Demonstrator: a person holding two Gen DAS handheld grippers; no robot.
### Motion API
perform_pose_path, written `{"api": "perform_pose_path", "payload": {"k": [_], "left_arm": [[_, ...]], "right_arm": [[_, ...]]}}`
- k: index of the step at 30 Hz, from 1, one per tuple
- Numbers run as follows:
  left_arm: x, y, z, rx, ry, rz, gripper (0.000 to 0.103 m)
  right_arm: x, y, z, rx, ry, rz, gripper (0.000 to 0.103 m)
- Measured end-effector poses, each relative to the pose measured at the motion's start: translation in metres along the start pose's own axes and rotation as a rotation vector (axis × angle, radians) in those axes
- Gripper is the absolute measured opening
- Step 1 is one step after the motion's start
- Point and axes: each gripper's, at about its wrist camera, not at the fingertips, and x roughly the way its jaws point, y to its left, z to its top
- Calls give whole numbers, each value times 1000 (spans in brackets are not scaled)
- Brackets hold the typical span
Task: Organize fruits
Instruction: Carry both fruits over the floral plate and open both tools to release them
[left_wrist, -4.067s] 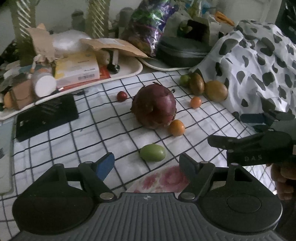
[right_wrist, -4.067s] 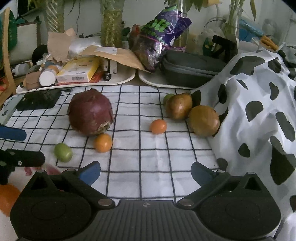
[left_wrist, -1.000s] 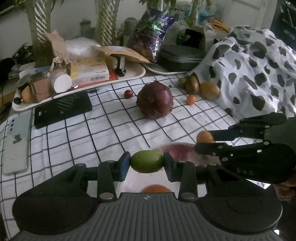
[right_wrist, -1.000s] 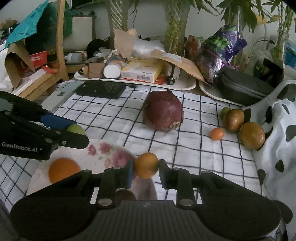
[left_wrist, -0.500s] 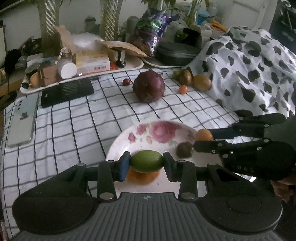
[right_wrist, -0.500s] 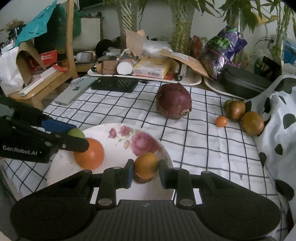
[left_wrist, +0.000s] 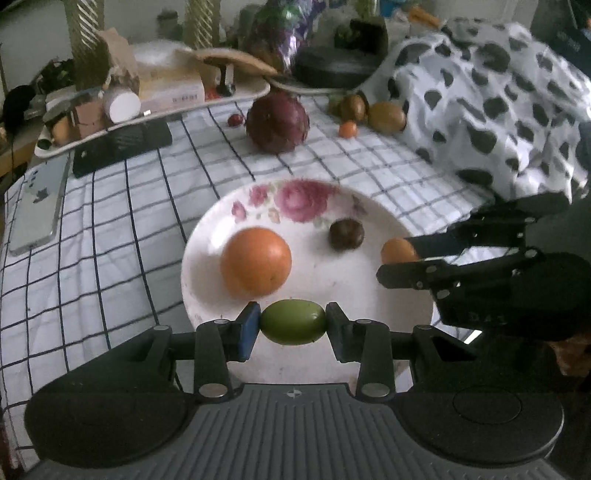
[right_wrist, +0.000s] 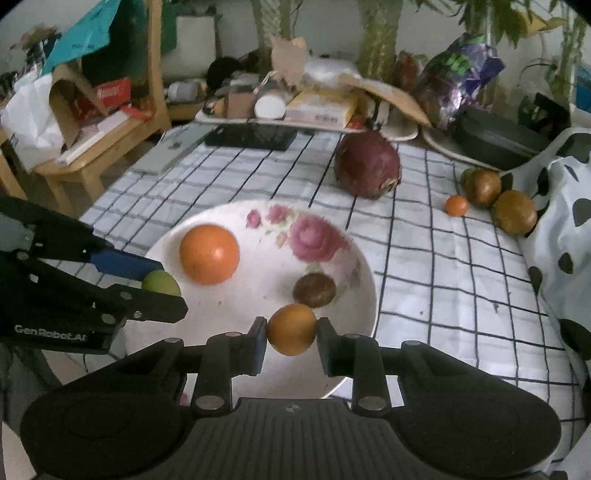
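Observation:
A white plate with pink roses (left_wrist: 207, 236) (right_wrist: 354, 254) lies on the checked cloth. On it sit a large orange (left_wrist: 256, 260) (right_wrist: 209, 254) and a small dark brown fruit (left_wrist: 346, 234) (right_wrist: 314, 290). My left gripper (left_wrist: 292, 322) (right_wrist: 162, 282) is shut on a green oval fruit (left_wrist: 293, 322) (right_wrist: 160, 282) over the plate's near left rim. My right gripper (right_wrist: 291, 329) (left_wrist: 399, 254) is shut on a small orange fruit (right_wrist: 291, 329) (left_wrist: 397, 251) over the plate's near right part.
Beyond the plate lie a big purple-red fruit (left_wrist: 277, 122) (right_wrist: 367, 164), a tiny orange fruit (left_wrist: 348, 129) (right_wrist: 456, 205), two brown fruits (right_wrist: 482, 186) (right_wrist: 514, 211) and a small red one (left_wrist: 234, 120). A spotted cloth (left_wrist: 498, 96) is on the right; phones (left_wrist: 35, 206) and cluttered trays (left_wrist: 147, 99) are behind.
Both grippers picked up their fruits, then carried them back over the plate. In the last half second both moved a little further over the plate; the orange and brown fruit show more fully.

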Motion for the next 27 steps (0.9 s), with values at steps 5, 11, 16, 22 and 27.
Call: {"api": "perform_pose_path", "payload": {"k": [5,11,16,22,27], "left_arm": [[11,4,-2,-7,56,14,38],[21,4,-2,7,96,12,38],[23,3,-2,13,100,18,38],[24,3,0,14,103,12,42],[20,1,-1,28,89,40,56]], "right_arm": [[8,0,-1,-3,49,7,30],[18,4,-3,-28,103,13,30],[20,5,-5,-39,117,12,30],[14,5,-5,-39,97,11,52],[6,2,-3,-15,72,16,62]]}}
